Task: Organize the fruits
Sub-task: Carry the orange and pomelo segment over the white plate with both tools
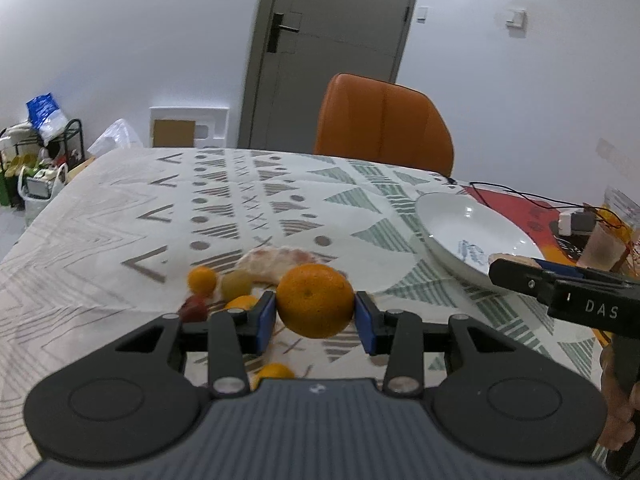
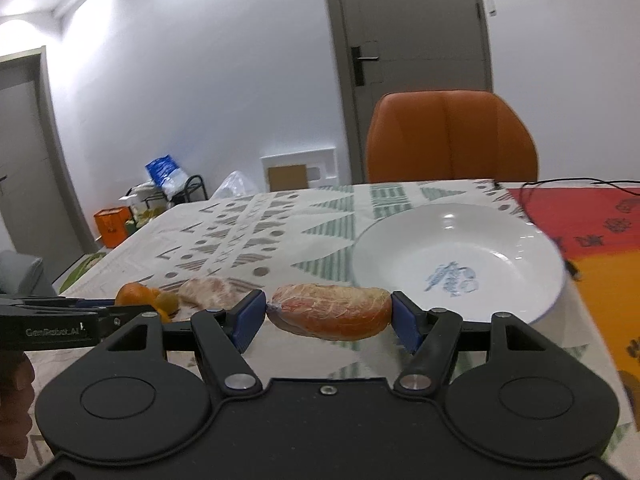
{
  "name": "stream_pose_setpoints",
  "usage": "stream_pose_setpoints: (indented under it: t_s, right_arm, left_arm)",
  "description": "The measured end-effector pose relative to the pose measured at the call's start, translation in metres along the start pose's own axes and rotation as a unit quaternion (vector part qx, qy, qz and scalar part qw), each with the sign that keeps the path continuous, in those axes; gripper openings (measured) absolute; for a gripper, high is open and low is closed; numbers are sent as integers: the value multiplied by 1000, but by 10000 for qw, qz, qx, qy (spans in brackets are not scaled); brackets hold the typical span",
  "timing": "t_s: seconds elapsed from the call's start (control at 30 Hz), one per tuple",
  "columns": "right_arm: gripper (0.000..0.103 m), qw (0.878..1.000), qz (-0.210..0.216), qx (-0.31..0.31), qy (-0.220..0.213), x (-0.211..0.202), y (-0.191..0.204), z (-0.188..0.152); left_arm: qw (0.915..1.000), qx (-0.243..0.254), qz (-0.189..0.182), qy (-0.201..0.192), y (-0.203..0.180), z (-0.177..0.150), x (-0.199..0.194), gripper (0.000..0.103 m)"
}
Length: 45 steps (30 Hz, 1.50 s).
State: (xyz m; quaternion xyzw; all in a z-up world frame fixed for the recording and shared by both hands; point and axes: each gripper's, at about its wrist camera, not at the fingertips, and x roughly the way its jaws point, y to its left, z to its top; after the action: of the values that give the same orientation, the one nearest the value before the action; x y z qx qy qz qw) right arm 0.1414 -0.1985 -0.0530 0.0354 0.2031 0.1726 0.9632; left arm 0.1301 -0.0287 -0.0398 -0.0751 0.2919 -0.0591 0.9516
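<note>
Currently, nearest us: we carry two fruits at once, one in each hand-held gripper, both lifted clear of the counter (image 1: 100,216).
Left hand-held gripper (image 1: 315,314): narrowed onto a round orange (image 1: 314,306), blue pads pressing its two sides.
Right hand-held gripper (image 2: 328,314): set wider, clamped end to end on a wrapped pomelo wedge (image 2: 330,312), film-covered and pinkish.
Where the fruits are: both hang in the air just short of the white plate (image 2: 520,236); from the left view the plate lies ahead and to the right.
Loose pile: beyond the orange, small citrus (image 1: 202,280), a greenish fruit (image 1: 236,284), a red one (image 1: 194,307) and a second wrapped wedge (image 1: 276,262) rest together on the patterned cloth.
Risk, orange: it is smooth and round and gripped only at two points, so we judge a tilt or jolt could roll it out of the pads.
Risk, wedge: the film looks slippery and the flesh soft, so a lengthwise pinch may let it buckle or slide free.
Risk, crowding: the two hand-held grippers travel near each other toward one plate; we could knock them together or nudge the rim.
Far side: an orange chair (image 2: 452,136) stands behind the counter, and a black cable (image 2: 576,182) trails across the red mat (image 2: 580,216) beside the plate, where it might snag.
</note>
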Motion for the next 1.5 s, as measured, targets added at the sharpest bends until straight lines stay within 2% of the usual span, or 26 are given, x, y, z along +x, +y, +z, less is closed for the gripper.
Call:
stream_pose_setpoints:
  t_s: [0.83,1.5]
  right_arm:
    - [65,9961,-638,484,-372,-15,-74,-1]
    - [65,9956,-596,669,-286,5,-114,-2]
  left_arm:
    - [9961,725,-488,-102,-82,25,37,41]
    - [9924,1044,-655,20,-135,38,86,41]
